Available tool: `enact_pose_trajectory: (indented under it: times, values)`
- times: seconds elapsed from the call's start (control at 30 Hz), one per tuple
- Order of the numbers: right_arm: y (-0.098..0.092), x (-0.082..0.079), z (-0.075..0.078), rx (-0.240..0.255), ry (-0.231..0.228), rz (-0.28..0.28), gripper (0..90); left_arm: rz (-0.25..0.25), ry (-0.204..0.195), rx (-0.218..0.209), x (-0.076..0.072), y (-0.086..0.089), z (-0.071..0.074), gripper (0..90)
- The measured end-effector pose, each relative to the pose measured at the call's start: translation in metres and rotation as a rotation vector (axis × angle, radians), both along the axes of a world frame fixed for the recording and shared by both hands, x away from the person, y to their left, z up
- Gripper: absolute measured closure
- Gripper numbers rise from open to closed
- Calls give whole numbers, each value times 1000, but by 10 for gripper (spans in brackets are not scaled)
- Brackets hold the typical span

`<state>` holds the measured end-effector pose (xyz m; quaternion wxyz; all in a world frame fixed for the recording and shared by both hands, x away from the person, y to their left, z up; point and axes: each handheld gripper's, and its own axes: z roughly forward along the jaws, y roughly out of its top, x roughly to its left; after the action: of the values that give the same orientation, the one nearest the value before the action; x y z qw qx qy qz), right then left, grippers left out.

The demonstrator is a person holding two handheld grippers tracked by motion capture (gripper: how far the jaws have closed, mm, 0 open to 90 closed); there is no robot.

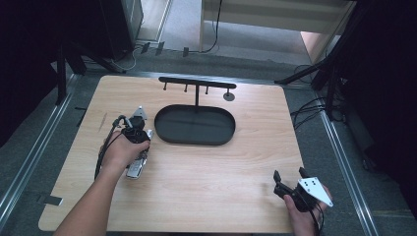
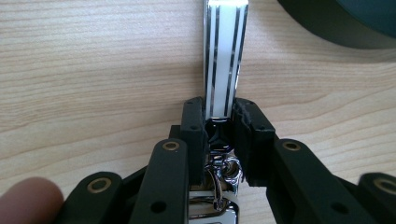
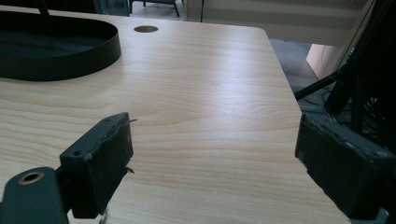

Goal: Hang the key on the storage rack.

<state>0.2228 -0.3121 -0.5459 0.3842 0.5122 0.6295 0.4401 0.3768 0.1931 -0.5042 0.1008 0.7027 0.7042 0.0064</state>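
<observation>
A keychain lies flat on the wooden table (image 1: 206, 167): a white strap with black stripes (image 2: 225, 56) joined to a chrome clasp and ring (image 2: 223, 175). My left gripper (image 2: 219, 123) is shut on the strap's dark end, just ahead of the clasp. In the high view the left gripper (image 1: 143, 146) sits under the person's hand, left of the black oval tray (image 1: 194, 141), with the chrome part (image 1: 134, 170) at the wrist side. My right gripper (image 1: 290, 175) rests near the table's front right corner, open and holding nothing; its jaws stand wide apart (image 3: 212, 154).
A black T-shaped hanger bar (image 1: 196, 82) with small hooks rises behind the tray. A round hole (image 1: 228, 96) is in the table beside it. Cables and stand legs lie on the floor around the table.
</observation>
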Motion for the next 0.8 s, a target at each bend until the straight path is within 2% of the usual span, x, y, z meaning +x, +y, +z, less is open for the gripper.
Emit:
enact_pose_trajectory:
  times: [0.07, 0.13, 0.23, 0.37, 0.4, 0.43, 0.5, 0.53, 0.57, 0.6, 0.63, 0.67, 0.7, 0.77, 0.8]
  values:
    - [0, 0, 0, 0, -2, 0, 110, 1, -11, -9, -1, 5, 1, 749]
    - [0, 0, 0, 1, -1, 0, 111, 12, -41, -22, -1, 10, 5, 750]
    - [0, 0, 0, -1, -1, 0, 111, 24, -123, -29, -2, 20, 15, 751]
    - [0, 0, 0, -2, 0, 0, 111, 64, -233, -93, -5, 30, 27, 751]
    - [0, 0, 0, -2, 0, 0, 111, 59, -259, -101, -6, 32, 30, 751]
    - [0, 0, 0, -3, 0, 0, 111, 59, -259, -101, -6, 32, 30, 751]
    - [0, 0, 0, -4, 0, -1, 111, 58, -329, -111, -9, 36, 36, 751]
    - [0, 0, 0, -5, 0, -1, 111, 58, -329, -111, -9, 36, 36, 752]
    - [0, 0, 0, -5, 0, -1, 111, 54, -382, -126, -11, 39, 39, 752]
    - [0, 0, 0, -4, 0, -1, 111, 52, -409, -143, -11, 41, 40, 752]
    - [0, 0, 0, -4, 0, -1, 111, 52, -409, -143, -11, 41, 40, 753]
    - [0, 0, 0, -4, 0, -1, 111, 44, -463, -170, -13, 44, 43, 753]
    - [0, 0, 0, -3, 0, -1, 111, 44, -498, -179, -14, 44, 45, 753]
    - [0, 0, 0, -3, 0, -1, 112, 25, -560, -174, -16, 44, 49, 753]
    - [0, 0, 0, -3, 0, -1, 112, 19, -603, -165, -17, 43, 51, 753]
